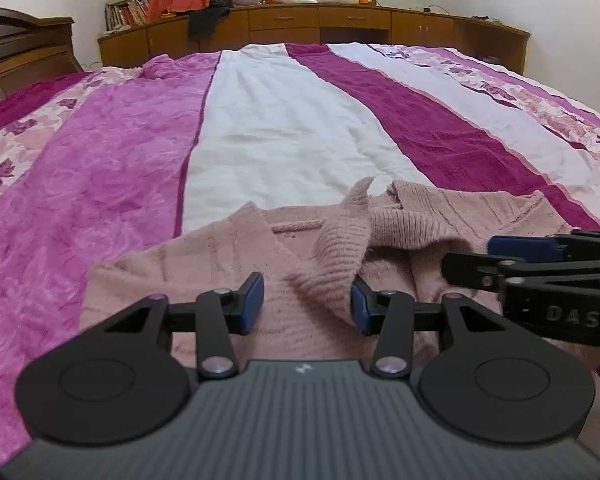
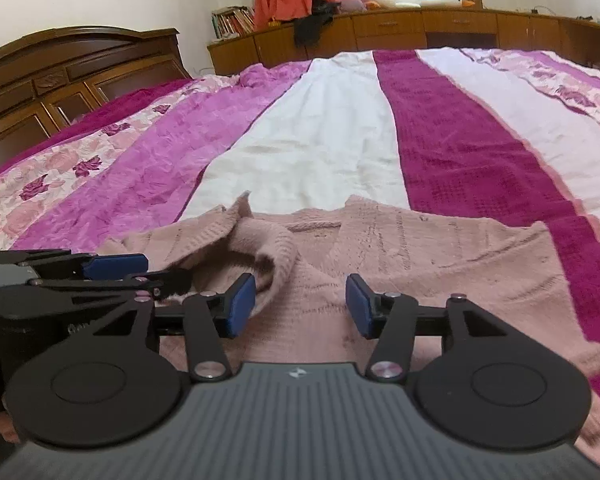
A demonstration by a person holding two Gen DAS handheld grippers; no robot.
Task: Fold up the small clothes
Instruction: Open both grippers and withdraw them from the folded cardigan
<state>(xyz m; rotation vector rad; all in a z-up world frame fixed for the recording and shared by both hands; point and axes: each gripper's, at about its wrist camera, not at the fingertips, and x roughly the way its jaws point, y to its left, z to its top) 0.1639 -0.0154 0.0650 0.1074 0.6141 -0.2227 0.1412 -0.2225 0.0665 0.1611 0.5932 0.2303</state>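
a pink knit sweater (image 1: 228,264) lies flat on the striped bedspread (image 1: 284,128), one sleeve (image 1: 340,256) folded across its chest. the left gripper (image 1: 307,305) and right gripper (image 2: 301,305) hover side by side above it, jaws apart, gripping nothing.

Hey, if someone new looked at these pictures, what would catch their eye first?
A fuzzy pink knitted sweater lies crumpled on the near edge of the magenta, white and floral striped bedspread. Just above it hang the open left hand-held gripper and open right hand-held gripper, side by side.
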